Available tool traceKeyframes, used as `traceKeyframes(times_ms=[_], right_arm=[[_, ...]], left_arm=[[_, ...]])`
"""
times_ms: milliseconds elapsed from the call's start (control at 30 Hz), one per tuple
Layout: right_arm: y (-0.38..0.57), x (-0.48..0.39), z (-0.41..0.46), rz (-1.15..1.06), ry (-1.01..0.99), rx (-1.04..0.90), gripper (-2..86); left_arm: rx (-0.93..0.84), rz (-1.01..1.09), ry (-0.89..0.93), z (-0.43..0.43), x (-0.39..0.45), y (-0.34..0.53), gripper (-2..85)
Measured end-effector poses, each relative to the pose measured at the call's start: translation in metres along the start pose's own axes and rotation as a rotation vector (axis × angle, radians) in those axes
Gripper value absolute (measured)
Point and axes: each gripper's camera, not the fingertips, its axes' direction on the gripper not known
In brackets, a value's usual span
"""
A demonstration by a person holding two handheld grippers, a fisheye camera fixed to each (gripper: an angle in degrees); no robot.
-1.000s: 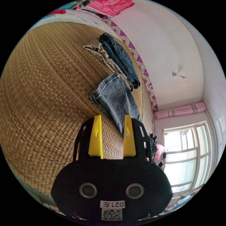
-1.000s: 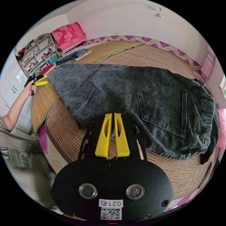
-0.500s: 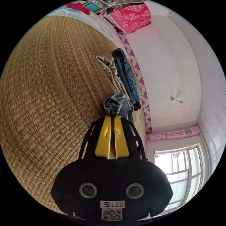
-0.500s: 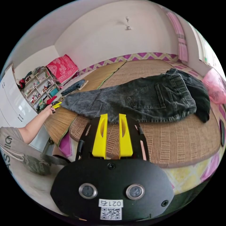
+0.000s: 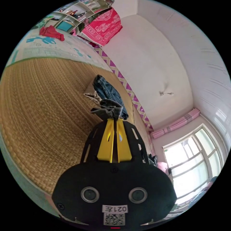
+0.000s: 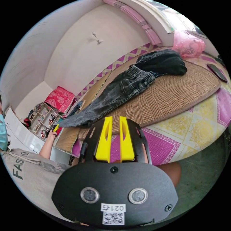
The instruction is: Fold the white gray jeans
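Fingers point(image 5: 113, 130) on my left gripper point(image 5: 115, 121) are pinched together on the hem end of the gray jeans point(image 5: 108, 111), with the cloth bunched just above the tips and raised off the woven mat point(image 5: 43, 108). Just behind that bunch, a pair of blue jeans point(image 5: 105, 90) lies on a tan garment point(image 5: 91, 93) near the wall.

In the right gripper view, the gray jeans stretch long across the bed's mat, from the hem at my left hand point(image 6: 51, 135) to the waistband, which touches a black garment point(image 6: 163, 63). A pink bag point(image 6: 189, 44) sits beyond that, by the window side.

My right gripper point(image 6: 114, 120) hangs off the bed edge over the patterned sheet point(image 6: 168, 134). Its fingers stand slightly apart and hold nothing.

I judge the step in hand to be bringing the hem over to the waistband. To do it well, I should carry the hem high enough that the legs do not drag and wrinkle. I should keep both leg ends together in the pinch and lay them square on the waistband. My right fingers could pin the waist so it does not slide toward the black garment.
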Motion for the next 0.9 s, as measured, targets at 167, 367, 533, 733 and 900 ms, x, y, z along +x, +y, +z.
traceKeyframes(times_ms=[167,367,533,733,900], right_arm=[[-0.002,0.011,0.0,-0.002,-0.054,-0.007,5.5],[0.003,0.022,0.0,0.009,-0.121,0.003,5.1],[0.009,0.035,-0.002,0.028,-0.162,-0.019,4.3],[0.016,0.05,-0.023,0.047,-0.182,-0.02,2.4],[0.023,0.065,-0.045,0.071,-0.173,0.006,1.7]], left_arm=[[0.02,0.102,0.015,-0.011,0.07,0.002,-1.0],[-0.115,0.547,0.12,0.043,0.258,0.107,-1.0],[-0.312,0.831,0.07,0.155,0.36,0.261,-0.9],[-0.555,0.9,-0.14,0.283,0.34,0.369,-0.8],[-0.382,0.956,-0.099,0.263,0.354,0.371,0.2]])
